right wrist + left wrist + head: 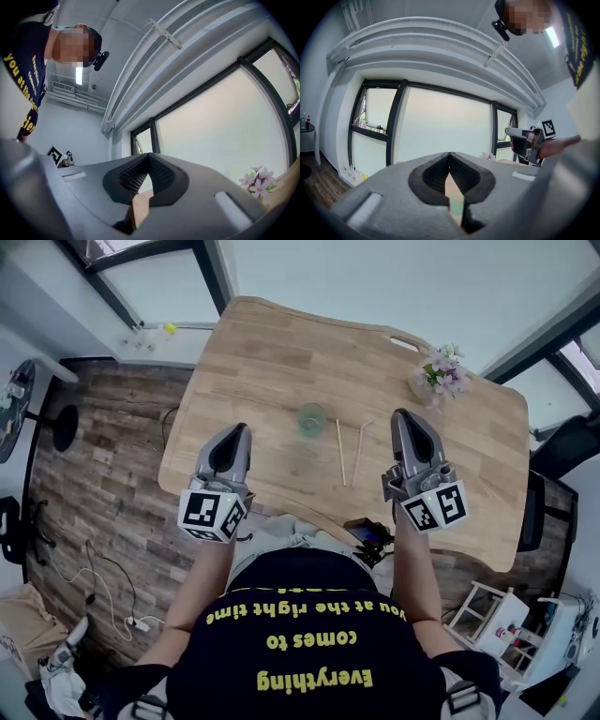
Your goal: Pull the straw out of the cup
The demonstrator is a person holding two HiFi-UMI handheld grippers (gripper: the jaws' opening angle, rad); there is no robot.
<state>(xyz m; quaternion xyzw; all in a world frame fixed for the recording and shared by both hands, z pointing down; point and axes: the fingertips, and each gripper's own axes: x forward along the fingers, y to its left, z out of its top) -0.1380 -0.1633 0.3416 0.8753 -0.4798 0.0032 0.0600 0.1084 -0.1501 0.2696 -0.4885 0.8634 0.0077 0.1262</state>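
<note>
Tabletop (281, 352) of pale wood is seen bearing a green cup (311, 418). A yellow straw (340, 452) and a paler bent straw (362, 440) are laid flat just right of the cup, outside it. The fingers of the left gripper (239, 430) and the right gripper (401, 415) are closed tip to tip, with nothing held. The grippers are kept either side of the cup and straws.

A pale wooden desk (272, 352) with a wavy edge fills the middle, and a slot (405, 343) is cut through it near the far right. A small pot of pink-and-white flowers (441, 373) stands just right of that slot. A dark plank floor (103, 456) lies underneath, with white cables (103, 601) trailing at the near left. Black-framed windows (440, 124) line the far wall.
</note>
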